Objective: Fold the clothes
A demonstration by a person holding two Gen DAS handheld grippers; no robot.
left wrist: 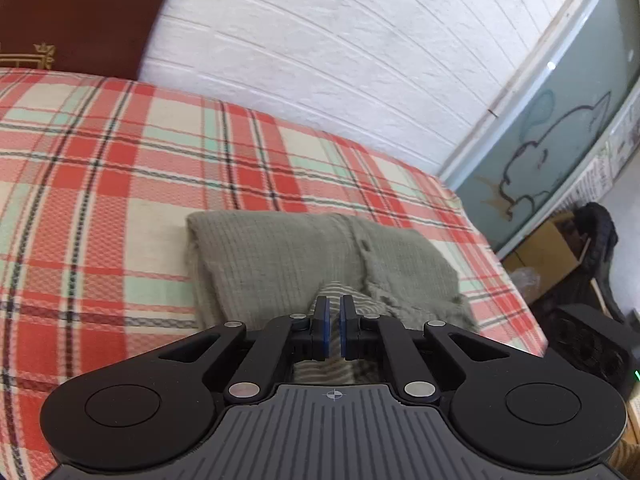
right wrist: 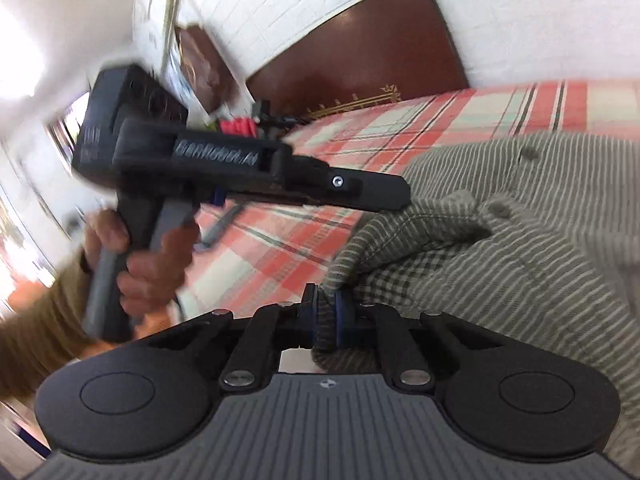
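Both grippers worked over the striped shirt (right wrist: pixel 520 248) on the plaid bed (left wrist: pixel 100 168).
The right gripper (right wrist: pixel 326 308) pinched a shirt fold; the left gripper (left wrist: pixel 334 312) hovered nearly closed, empty, before the headboard (right wrist: pixel 360 52).

I see the bed's red plaid cover (left wrist: pixel 100 168) filling the frame's left, with the striped grey-green garment (left wrist: pixel 280 256) lying folded at centre

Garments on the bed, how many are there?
1: a striped grey-green garment on the plaid bedcover, one edge pinched by the right gripper. Others may lie out of view.
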